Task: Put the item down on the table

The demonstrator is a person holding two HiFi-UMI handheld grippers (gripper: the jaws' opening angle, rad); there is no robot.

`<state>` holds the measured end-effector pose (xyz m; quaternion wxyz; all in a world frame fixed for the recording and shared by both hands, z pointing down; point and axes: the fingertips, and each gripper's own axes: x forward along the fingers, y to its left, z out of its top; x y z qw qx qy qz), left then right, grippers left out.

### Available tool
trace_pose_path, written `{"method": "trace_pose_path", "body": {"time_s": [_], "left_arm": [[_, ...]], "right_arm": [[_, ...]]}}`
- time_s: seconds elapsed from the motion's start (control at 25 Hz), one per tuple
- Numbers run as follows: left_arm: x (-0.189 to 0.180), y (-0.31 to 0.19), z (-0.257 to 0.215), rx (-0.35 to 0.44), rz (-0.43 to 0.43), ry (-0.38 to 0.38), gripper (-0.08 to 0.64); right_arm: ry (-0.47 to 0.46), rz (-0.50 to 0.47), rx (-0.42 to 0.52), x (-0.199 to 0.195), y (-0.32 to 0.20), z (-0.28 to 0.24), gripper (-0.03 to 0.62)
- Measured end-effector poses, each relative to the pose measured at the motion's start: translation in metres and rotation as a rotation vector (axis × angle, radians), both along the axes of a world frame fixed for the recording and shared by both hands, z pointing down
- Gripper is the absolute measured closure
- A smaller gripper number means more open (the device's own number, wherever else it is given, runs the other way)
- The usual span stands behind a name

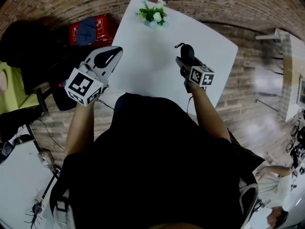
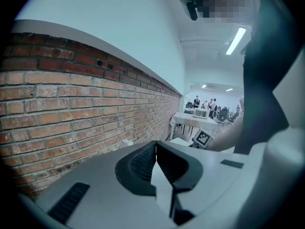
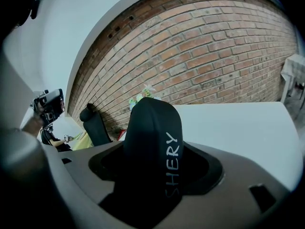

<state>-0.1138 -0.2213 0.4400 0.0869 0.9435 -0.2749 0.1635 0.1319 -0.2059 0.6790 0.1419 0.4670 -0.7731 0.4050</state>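
We grip the black SHERY case [image 3: 152, 142] across its middle in the right gripper [image 1: 185, 63], centre-right above the white table [image 1: 143, 75]; it seems light, smooth and slightly yielding, and our left gripper [image 1: 112, 57] is closed and empty.

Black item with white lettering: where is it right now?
The black item sits clamped in the right gripper, right of centre in the head view, over the white table, with the flowers at the table's far edge.
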Motion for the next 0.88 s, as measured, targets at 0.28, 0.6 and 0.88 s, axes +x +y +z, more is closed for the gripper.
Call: {"method": "trace_pose_path", "body": {"time_s": [0.28,0.6,0.88], "left_arm": [[-0.007,-0.002,0.008,-0.017,-0.008,-0.006,0.549],[-0.015,-0.006,0.015,-0.033,-0.015,-0.006,0.549],[-0.016,-0.006,0.019,-0.048,-0.017,-0.01,0.549]], "right_arm": [[0.017,0.011,-0.031,0.0,-0.001,0.019,0.244],[0.033,0.004,-0.06,-0.007,-0.003,0.037,0.244],[0.103,-0.059,-0.052,-0.013,-0.002,0.049,0.244]]}}
